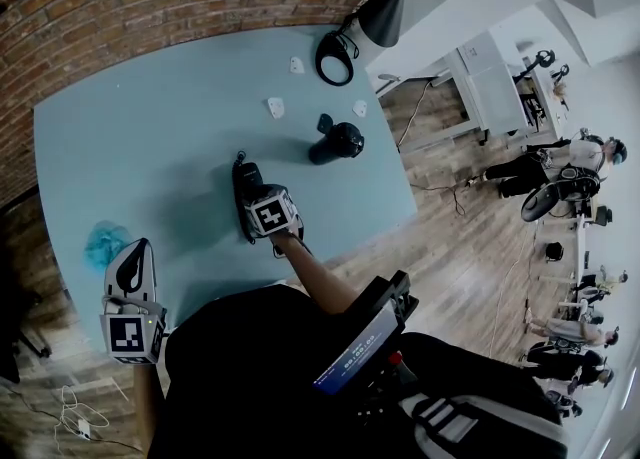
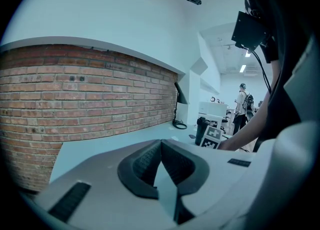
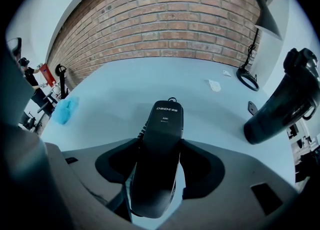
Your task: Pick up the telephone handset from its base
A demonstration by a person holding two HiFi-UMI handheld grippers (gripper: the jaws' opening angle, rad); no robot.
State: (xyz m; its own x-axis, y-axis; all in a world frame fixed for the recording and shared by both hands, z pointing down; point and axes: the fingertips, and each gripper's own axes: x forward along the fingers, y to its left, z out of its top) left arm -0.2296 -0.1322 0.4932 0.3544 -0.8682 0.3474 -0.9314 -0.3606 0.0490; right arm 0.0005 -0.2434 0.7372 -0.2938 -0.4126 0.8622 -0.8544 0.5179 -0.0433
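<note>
Handset first: it lies lengthwise between the jaws of my right gripper, which are closed against its two long sides. It is near the middle of the surface, a little toward the near edge. I cannot tell whether it has cleared its base, which the handset hides from me.

To lift well, I judge I should hold an even squeeze and raise it straight up without tilting, since the smooth black shell could slide out nose first. The coiled cord at its left side will likely tug as it stretches, so a slow rise seems wise; the base may drag along.

My left gripper hangs empty, jaws together, off the near left corner, and could steady the base if needed. The black flask lies well apart toward the far right edge, no obstacle.
</note>
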